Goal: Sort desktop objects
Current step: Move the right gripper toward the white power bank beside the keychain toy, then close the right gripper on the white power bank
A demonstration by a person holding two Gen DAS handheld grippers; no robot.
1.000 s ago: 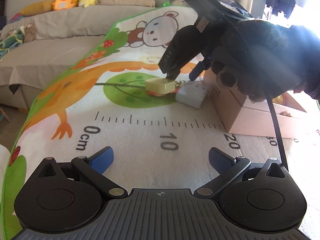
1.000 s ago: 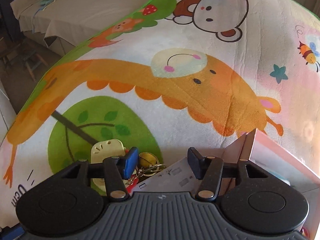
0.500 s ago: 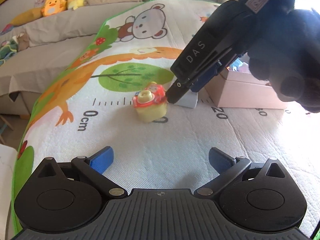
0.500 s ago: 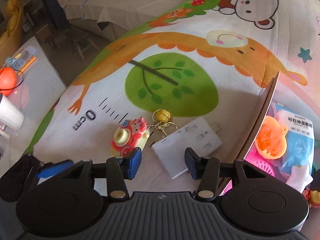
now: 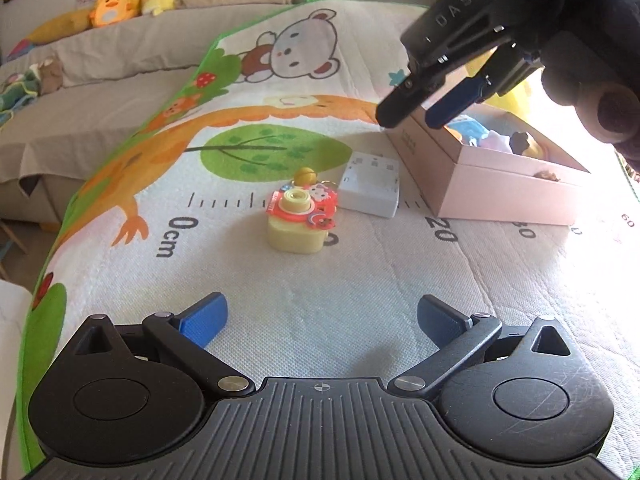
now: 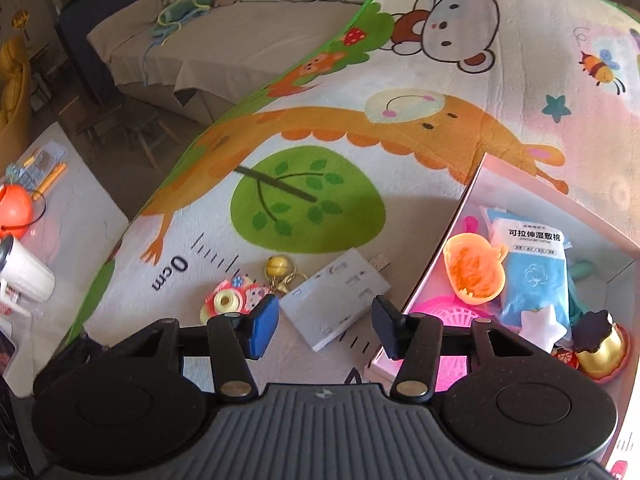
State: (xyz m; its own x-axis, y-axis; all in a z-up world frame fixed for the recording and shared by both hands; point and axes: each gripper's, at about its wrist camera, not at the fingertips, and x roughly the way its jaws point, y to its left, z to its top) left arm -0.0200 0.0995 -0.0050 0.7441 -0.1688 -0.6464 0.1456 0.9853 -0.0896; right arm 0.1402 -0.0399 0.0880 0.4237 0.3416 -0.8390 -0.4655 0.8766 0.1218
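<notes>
Right claw [image 5: 420, 106] now higher, empty.

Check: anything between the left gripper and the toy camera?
Nothing visible. The left gripper is open, with bare mat up to the toy camera. The white power strip sits behind it, off that line.

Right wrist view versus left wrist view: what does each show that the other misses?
Only the right wrist view shows an orange ball and a white mug on a side surface. Only the left wrist view shows plush toys on the sofa and the right gripper, jaws apart. Both show the toy camera keychain, white power strip and pink box.
</notes>
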